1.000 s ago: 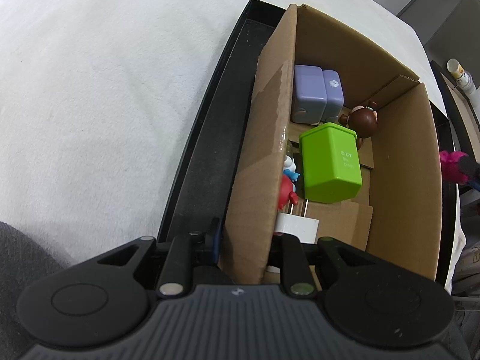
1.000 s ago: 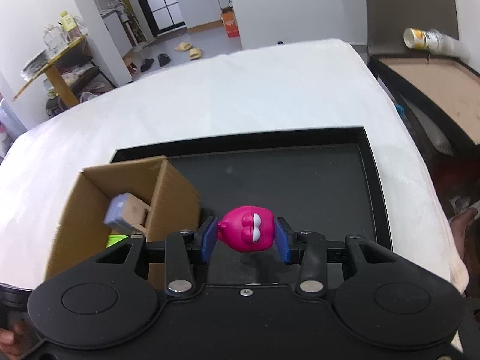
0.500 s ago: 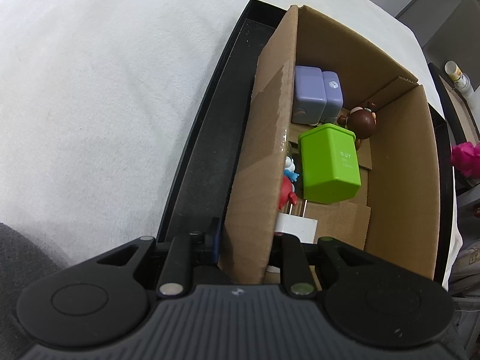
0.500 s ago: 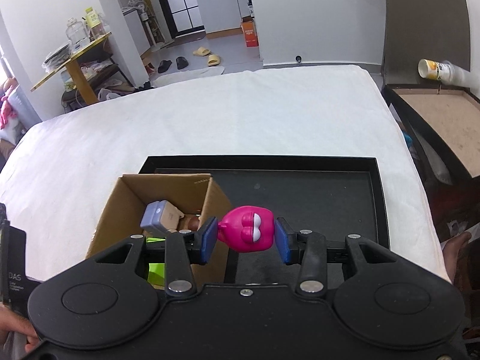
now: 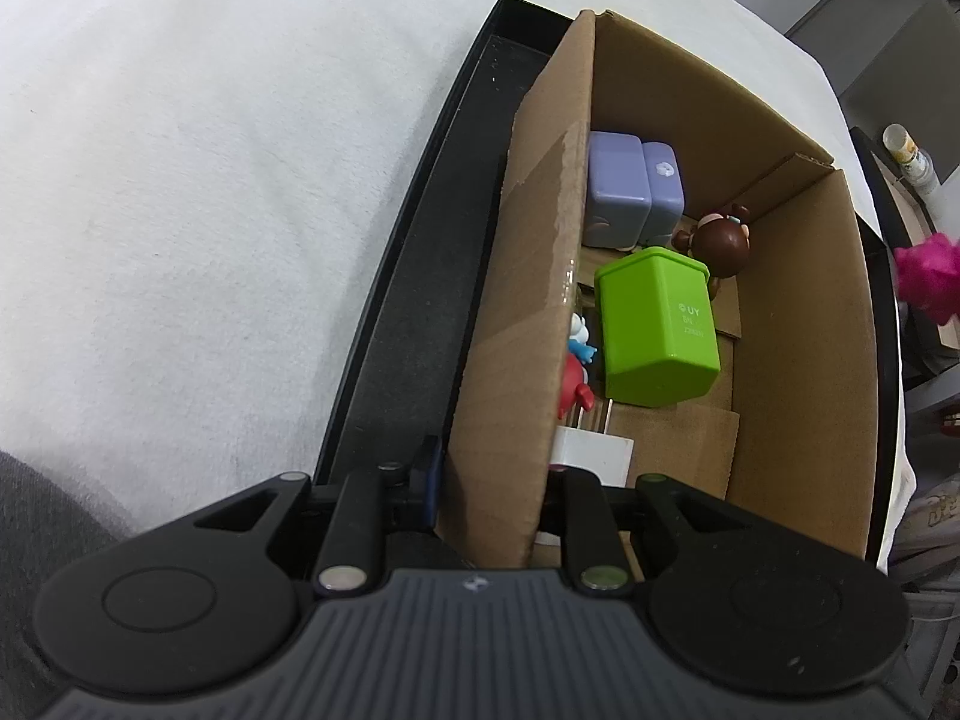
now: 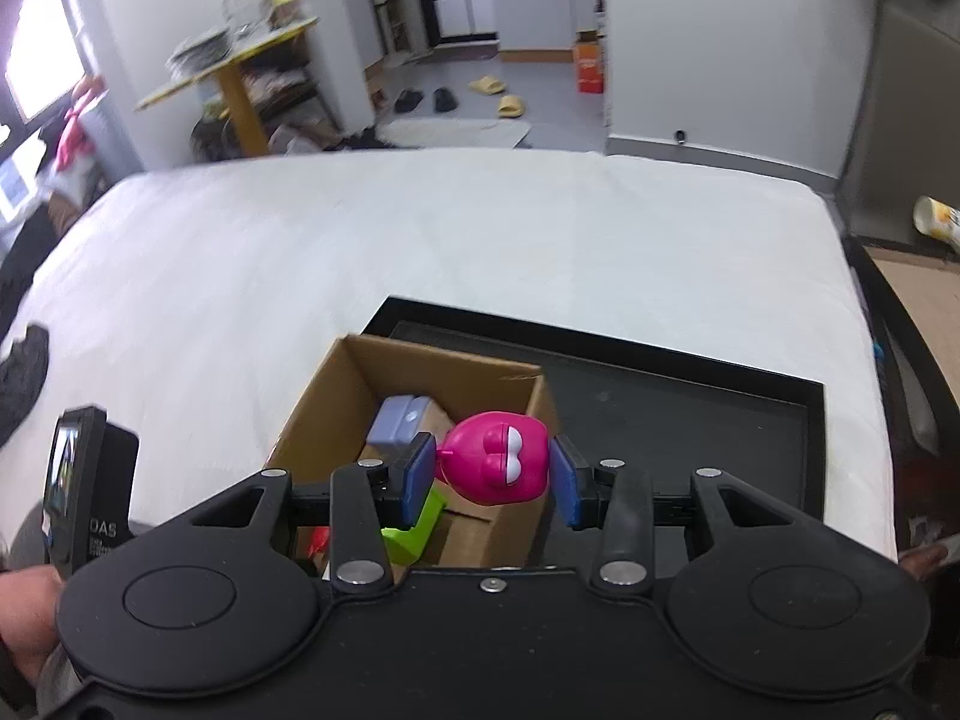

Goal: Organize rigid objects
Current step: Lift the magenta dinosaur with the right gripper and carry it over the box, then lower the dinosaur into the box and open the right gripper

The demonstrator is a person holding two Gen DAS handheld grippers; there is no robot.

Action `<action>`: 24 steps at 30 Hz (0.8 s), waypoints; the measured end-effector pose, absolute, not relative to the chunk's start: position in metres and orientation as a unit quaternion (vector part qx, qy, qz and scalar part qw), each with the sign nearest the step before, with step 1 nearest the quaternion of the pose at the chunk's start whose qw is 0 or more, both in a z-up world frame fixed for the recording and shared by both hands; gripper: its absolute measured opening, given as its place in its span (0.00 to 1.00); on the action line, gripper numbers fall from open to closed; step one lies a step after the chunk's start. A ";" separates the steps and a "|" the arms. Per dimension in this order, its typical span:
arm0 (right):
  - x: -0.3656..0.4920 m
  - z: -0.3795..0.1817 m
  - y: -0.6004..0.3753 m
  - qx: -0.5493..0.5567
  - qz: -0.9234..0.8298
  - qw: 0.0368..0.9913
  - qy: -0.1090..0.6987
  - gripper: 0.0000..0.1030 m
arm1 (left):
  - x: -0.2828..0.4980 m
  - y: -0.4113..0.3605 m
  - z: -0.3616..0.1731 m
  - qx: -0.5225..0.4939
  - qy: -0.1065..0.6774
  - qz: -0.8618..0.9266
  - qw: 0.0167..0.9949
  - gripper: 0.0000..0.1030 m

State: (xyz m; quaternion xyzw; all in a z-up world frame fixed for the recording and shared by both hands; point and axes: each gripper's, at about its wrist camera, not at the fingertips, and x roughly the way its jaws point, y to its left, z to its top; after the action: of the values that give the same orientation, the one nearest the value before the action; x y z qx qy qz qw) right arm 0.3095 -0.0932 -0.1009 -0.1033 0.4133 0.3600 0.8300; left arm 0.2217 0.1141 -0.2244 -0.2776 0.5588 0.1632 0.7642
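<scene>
My right gripper (image 6: 492, 477) is shut on a pink toy figure (image 6: 497, 465) and holds it above the open cardboard box (image 6: 336, 396). The toy also shows at the right edge of the left wrist view (image 5: 930, 276). My left gripper (image 5: 495, 480) is shut on the box's near left wall (image 5: 516, 324), one finger outside and one inside. Inside the box lie a green block (image 5: 657, 327), two lilac cubes (image 5: 630, 192), a brown figure (image 5: 723, 240), a red and blue figure (image 5: 576, 366) and a white plug (image 5: 591, 456).
The box stands in a black tray (image 6: 690, 402) on a white bed (image 6: 420, 240). A side table with a bottle (image 6: 936, 219) is to the right of the bed. Room furniture and floor lie beyond the bed.
My right gripper has carried the pink toy left, from over the tray to over the box. The left gripper keeps its hold on the box wall.
</scene>
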 end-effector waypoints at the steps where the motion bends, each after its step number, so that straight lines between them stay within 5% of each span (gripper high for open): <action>1: 0.308 -0.102 -0.089 -0.113 0.365 0.826 0.415 0.40 | 0.222 0.114 -0.225 -0.279 0.559 0.162 0.764 0.19; 24: 0.263 -0.147 -0.007 -0.424 0.453 0.688 0.375 0.40 | 0.221 0.113 -0.226 -0.286 0.556 0.158 0.764 0.20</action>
State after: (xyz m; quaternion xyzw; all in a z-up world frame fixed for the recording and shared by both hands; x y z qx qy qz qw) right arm 0.2630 -0.0072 -0.1471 -0.4242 0.3754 0.4534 0.6882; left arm 0.2215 0.1125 -0.2255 -0.2859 0.5562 0.1584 0.7640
